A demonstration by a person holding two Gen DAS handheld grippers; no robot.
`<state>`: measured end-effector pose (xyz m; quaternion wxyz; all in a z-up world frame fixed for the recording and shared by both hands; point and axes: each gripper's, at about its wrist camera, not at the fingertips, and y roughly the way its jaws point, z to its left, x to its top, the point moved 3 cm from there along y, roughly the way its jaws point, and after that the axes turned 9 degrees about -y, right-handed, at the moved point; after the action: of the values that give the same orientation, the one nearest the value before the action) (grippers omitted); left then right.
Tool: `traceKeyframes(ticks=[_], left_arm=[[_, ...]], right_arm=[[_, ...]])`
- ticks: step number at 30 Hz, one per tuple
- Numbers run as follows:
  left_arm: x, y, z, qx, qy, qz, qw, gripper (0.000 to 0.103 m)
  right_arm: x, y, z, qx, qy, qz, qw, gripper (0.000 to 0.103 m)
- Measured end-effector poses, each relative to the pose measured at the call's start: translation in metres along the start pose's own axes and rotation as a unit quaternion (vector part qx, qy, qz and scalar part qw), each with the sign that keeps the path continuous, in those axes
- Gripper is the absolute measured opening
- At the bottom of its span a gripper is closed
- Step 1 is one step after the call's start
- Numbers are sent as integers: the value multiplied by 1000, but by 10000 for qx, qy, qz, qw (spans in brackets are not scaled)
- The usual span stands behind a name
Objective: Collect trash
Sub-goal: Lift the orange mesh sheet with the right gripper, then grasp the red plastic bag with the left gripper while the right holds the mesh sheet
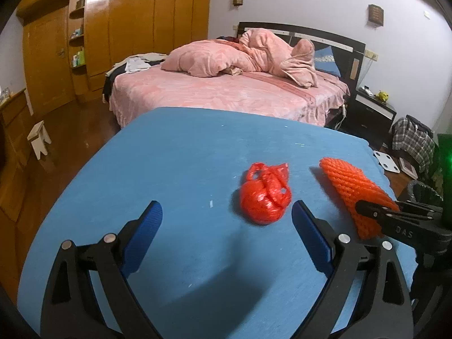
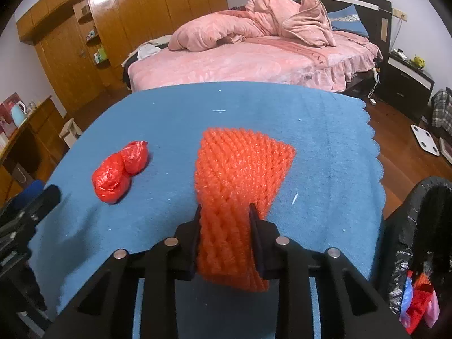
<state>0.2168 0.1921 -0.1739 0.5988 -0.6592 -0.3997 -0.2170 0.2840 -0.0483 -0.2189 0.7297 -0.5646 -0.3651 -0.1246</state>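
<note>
The right gripper [image 2: 226, 212] has its two black fingers squeezed onto the near end of an orange foam net sleeve [image 2: 240, 169], low in the middle of the right wrist view. The rest of the sleeve sticks out ahead over the blue tablecloth [image 2: 325, 141].

The left gripper [image 1: 227, 212] is wide open and holds nothing. Its blue pads [image 1: 147, 226] stand far apart at the bottom of the left wrist view. A knotted red plastic bag [image 1: 265, 195] lies on the cloth just ahead of the right-hand pad, a little past the tips and not touching them.

In the left wrist view, the right gripper comes in from the right edge, and white letters on it look like "OAS".

Only the right wrist view shows the black-lined trash bin [image 2: 418, 240] at the lower right, with bright scraps inside. It also shows a light blue kettle [image 2: 18, 114] at the left edge.
</note>
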Motion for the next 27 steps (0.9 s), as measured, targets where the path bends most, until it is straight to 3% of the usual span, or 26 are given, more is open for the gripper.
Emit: traceKeyframes(ticks=[8,14,21,27], left_arm=[[7,30,-28,-156,195,70,9997,90],[4,57,-35,-131,258,379,9989,89],[3,75,-33,-168,235,737,9969,74],[-1,86,-38,-174,365,1020,9940,51]], right_arm=[[1,-4,-3,-74,39,-72,9999,30],[-1,-1,-7,-50,90,-72,9999,30],[-4,2,-6,-74,53,-78,9999,30],[-4,2,-6,-82,40,-82,9999,30]])
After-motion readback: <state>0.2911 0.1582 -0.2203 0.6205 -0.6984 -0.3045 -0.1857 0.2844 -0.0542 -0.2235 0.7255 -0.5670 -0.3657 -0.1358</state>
